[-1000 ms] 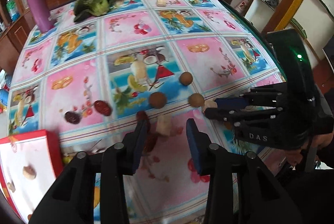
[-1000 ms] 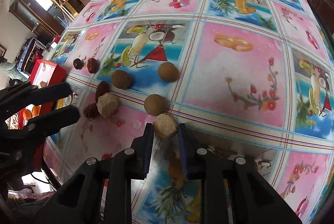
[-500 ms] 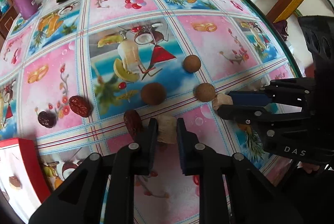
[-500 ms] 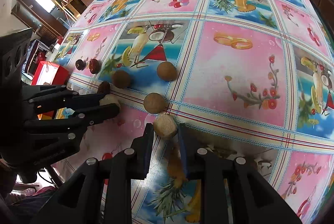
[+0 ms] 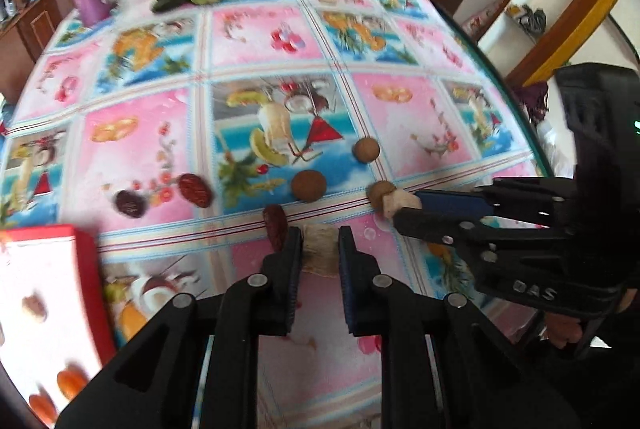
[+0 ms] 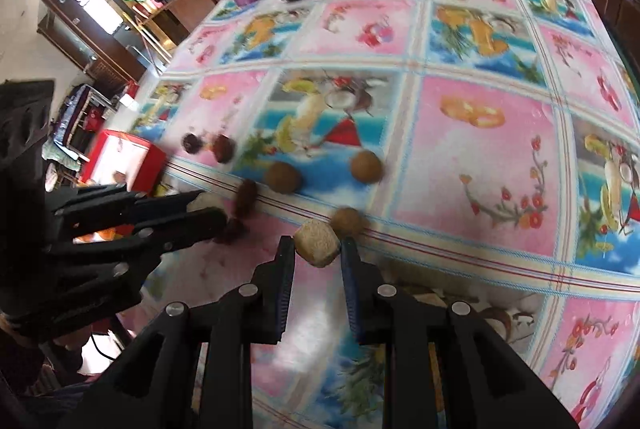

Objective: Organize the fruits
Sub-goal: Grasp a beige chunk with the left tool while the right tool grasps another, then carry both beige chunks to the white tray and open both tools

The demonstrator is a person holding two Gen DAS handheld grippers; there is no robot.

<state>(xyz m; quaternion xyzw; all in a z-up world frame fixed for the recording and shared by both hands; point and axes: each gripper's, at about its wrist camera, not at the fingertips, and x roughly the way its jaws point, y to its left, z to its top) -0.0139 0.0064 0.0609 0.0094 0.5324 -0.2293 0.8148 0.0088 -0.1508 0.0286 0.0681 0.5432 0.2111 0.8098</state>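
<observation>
Pale fruit chunk [image 5: 319,249]: clamped in left gripper [image 5: 319,243], date [image 5: 275,225] touching outer left finger.
Tan fruit chunk [image 6: 317,243]: pinched in right gripper [image 6: 318,249], brown round fruit [image 6: 347,221] just beyond.
Red box [image 5: 86,269]: left of left gripper, on counter [image 5: 400,109].

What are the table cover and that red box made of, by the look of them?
The table cover looks like glossy plastic or oilcloth: printed fruit pictures with bright glare patches. The red box seems to be cardboard, with thin red walls and a plain white inside, though blur leaves that uncertain.
</observation>
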